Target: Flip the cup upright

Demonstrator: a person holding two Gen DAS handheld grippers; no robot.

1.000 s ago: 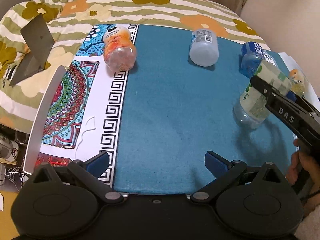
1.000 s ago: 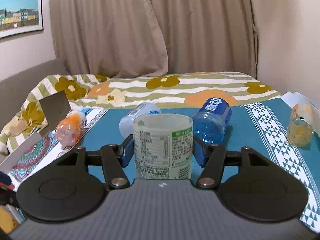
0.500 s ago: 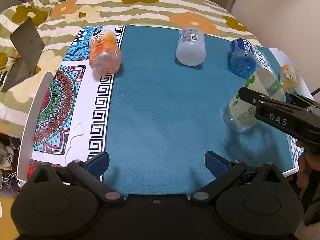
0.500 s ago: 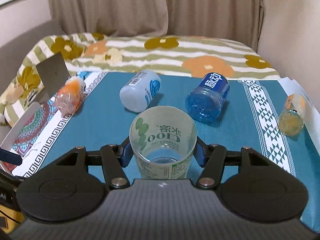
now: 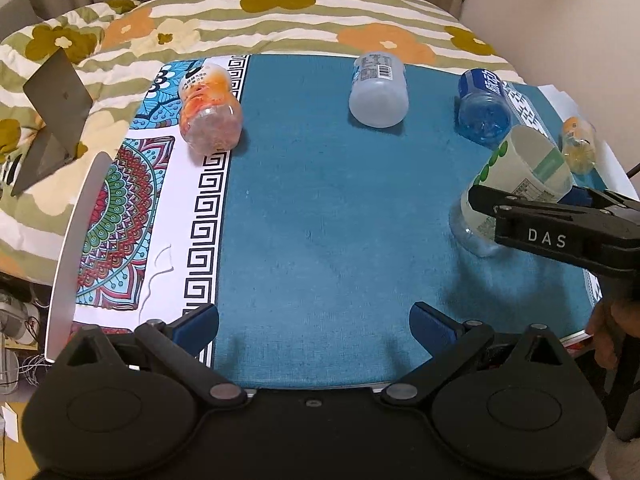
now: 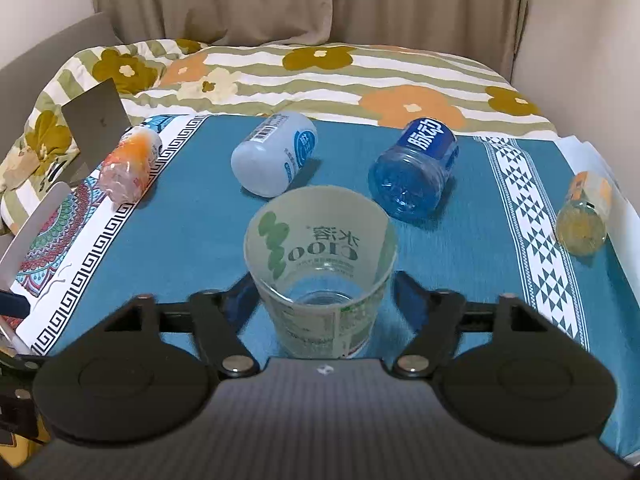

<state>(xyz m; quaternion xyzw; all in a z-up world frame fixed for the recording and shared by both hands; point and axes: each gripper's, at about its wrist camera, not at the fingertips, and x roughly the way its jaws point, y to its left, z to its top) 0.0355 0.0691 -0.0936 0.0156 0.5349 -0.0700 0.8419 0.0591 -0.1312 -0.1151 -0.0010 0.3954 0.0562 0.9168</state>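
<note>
Between the right gripper (image 6: 322, 292) fingers stands the cup (image 6: 320, 268), mouth up, base on or near the blue cloth (image 6: 192, 216); contact unclear. Jaws look parted, grip uncertain. Left gripper (image 5: 314, 320) spread, empty. Judged remaining: release, withdraw.

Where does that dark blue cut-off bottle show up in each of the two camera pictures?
Left wrist view: the blue bottle cup lies on its side at upper right, just beyond the green-labelled cup that the right gripper surrounds.
Right wrist view: it lies right of centre, beyond the same cup.
Shared landmark: the white bottle cup, lying to its left in both.
</note>
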